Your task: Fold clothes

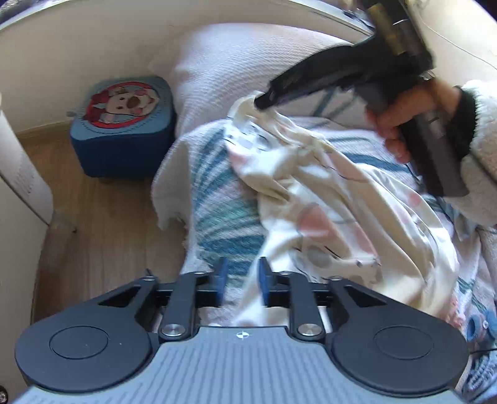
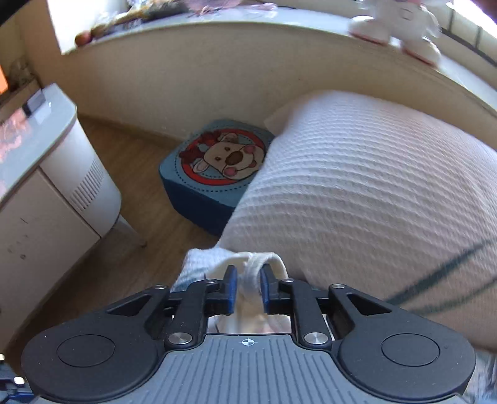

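Fingers of right gripper pinch garment — left gripper spread.

A blue cartoon-print stool stands beside the white bedspread.

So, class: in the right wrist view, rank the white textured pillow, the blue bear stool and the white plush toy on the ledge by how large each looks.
1. White textured pillow, by far the largest.
2. Blue bear stool.
3. White plush toy, smallest, though it is farther away, blurred and cut off by the frame edge, so true size is unsure.
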A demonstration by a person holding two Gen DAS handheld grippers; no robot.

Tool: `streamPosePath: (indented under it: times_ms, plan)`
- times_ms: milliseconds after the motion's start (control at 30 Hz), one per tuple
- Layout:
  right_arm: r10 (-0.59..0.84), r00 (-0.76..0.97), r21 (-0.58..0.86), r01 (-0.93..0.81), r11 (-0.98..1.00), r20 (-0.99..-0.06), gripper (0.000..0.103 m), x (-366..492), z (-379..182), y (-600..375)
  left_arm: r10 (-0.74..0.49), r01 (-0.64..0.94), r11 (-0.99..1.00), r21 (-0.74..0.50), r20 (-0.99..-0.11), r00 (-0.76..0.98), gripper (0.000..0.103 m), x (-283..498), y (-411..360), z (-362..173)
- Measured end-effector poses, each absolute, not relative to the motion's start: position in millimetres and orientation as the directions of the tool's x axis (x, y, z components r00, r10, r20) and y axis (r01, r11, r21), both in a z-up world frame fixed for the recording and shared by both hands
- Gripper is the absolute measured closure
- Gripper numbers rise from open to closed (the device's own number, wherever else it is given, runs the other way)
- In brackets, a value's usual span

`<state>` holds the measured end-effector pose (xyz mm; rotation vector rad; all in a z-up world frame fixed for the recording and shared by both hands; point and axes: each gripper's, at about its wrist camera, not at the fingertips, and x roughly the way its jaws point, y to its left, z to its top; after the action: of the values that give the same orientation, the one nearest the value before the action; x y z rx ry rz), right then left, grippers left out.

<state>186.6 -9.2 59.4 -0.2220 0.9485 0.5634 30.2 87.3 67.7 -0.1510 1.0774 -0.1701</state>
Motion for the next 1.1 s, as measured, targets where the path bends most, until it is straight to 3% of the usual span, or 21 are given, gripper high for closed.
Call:
streamPosePath:
  times_ms: [100, 167, 233, 533, 633, 667, 733, 833, 1000, 1033, 1100]
  plan:
    - [0.374, 0.499, 0.089, -0.504, 0.859, -0.782, 0.068, 166.3, 87.5, -50.8, -0.222, 0.096, 0.975, -0.201, -0.862, 0.455, 0.062, 22.3, 76.7, 69.6]
    - [0.364, 0.528, 0.086, -0.477, 0.874, -0.767, 0.067, 146.2, 104.9, -83.9, -0.238, 0.108, 0.971, -0.212, -0.86, 0.452, 0.05, 16.4, 74.1, 71.5]
    - [0.331, 0.558, 0.067, -0.439, 0.896, -0.761, 0.067, 120.3, 118.6, -119.5, -0.238, 0.106, 0.971, -0.213, -0.863, 0.446, 0.046, 9.3, 73.7, 72.0]
    - [0.181, 0.549, 0.084, -0.197, 0.977, -0.816, 0.067, -34.0, 113.5, -256.0, -0.217, 0.101, 0.976, -0.193, -0.901, 0.376, 0.043, -0.6, 75.1, 53.7]
    - [0.198, 0.509, 0.155, -0.125, 0.98, -0.837, 0.055, -69.7, 98.2, -274.8, -0.245, 0.107, 0.969, -0.222, -0.904, 0.351, 0.053, 1.6, 72.9, 44.7]
    - [0.199, 0.499, 0.17, -0.104, 0.98, -0.843, 0.049, -77.6, 91.1, -278.6, -0.253, 0.111, 0.967, -0.229, -0.905, 0.343, 0.068, 1.4, 71.0, 42.4]
    - [0.188, 0.491, 0.175, -0.072, 0.982, -0.851, 0.048, -83.9, 77.3, -277.7, -0.269, 0.136, 0.962, -0.236, -0.903, 0.335, 0.089, -1.6, 66.4, 41.2]
    - [0.196, 0.498, 0.217, -0.016, 0.976, -0.845, 0.048, -81.9, 60.5, -278.8, -0.264, 0.169, 0.962, -0.216, -0.897, 0.356, 0.095, -10.4, 63.3, 52.2]
    - [0.202, 0.444, 0.241, 0.033, 0.97, -0.873, 0.048, -57.9, 27.3, -268.8, -0.209, 0.196, 0.97, -0.146, -0.912, 0.354, 0.096, -27.9, 70.8, 66.1]
    - [0.226, 0.422, 0.259, 0.021, 0.966, -0.878, 0.051, -56.2, 21.6, -265.1, -0.183, 0.207, 0.972, -0.115, -0.92, 0.346, 0.096, -32.1, 71.4, 64.5]
    - [0.236, 0.413, 0.262, 0.007, 0.965, -0.88, 0.079, -59.3, 18.9, -257.3, -0.139, 0.207, 0.976, -0.072, -0.934, 0.331, 0.096, -38.0, 75.2, 59.5]
